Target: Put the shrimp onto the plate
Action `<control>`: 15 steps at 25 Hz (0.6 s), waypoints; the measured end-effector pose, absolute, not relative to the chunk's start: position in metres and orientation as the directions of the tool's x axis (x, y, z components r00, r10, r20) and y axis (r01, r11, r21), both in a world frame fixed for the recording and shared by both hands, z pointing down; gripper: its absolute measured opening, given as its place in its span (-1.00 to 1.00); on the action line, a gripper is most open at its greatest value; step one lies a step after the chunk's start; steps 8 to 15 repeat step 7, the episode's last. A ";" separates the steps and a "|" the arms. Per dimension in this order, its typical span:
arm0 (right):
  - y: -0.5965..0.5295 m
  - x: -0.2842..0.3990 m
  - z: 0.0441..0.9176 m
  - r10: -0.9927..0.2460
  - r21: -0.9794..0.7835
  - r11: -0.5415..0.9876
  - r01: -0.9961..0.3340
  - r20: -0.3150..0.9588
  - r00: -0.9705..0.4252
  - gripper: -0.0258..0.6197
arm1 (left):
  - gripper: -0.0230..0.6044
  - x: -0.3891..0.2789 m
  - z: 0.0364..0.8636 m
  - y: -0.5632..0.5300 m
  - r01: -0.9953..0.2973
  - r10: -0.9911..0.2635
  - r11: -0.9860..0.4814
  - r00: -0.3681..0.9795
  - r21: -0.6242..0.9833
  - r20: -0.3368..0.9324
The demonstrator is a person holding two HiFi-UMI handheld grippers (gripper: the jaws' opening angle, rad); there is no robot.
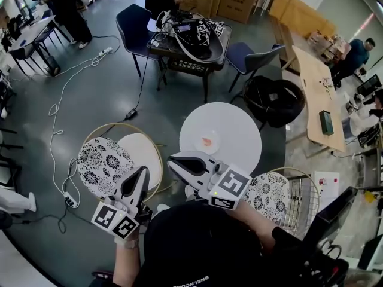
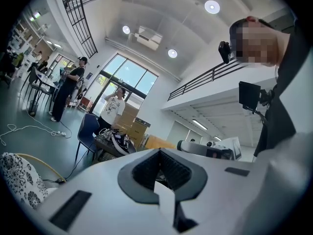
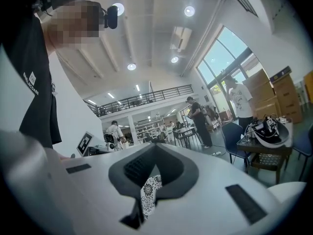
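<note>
Both pairs of tongs were closed and held nothing. The left tongs [image 1: 142, 172] were above a round chair with a floral cushion [image 1: 102, 163], and the right tongs [image 1: 172, 160] were at the near edge of a round white table [image 1: 239, 127]. The small pink shrimp [image 1: 207, 141] lay on that table just beyond the right tongs' tips, untouched, and well to the right of the left tongs.

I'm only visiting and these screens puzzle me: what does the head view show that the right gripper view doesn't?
Only the head view: the small orange shrimp lying on the round white table. Only the right gripper view: ceiling lights and a balcony railing. Both: the cluttered dark table and a blue chair beside it.
</note>
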State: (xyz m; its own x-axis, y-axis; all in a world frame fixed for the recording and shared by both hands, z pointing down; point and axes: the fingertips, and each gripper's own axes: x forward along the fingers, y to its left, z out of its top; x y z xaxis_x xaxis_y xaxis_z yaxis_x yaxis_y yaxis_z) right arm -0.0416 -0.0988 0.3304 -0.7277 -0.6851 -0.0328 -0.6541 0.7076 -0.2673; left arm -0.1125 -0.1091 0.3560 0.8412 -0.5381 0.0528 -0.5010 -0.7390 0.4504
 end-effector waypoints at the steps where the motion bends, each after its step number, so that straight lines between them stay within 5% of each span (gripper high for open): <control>1: -0.099 -0.042 0.332 -0.686 -0.270 0.706 -0.654 -0.032 -0.727 -0.87 | -0.91 -0.113 0.356 -0.110 -0.501 -0.538 -0.739 0.841 0.450 0.053; 15: -0.104 -0.042 0.341 -0.685 -0.282 0.705 -0.651 -0.035 -0.728 -0.87 | -0.91 -0.114 0.361 -0.113 -0.507 -0.543 -0.737 0.838 0.447 0.054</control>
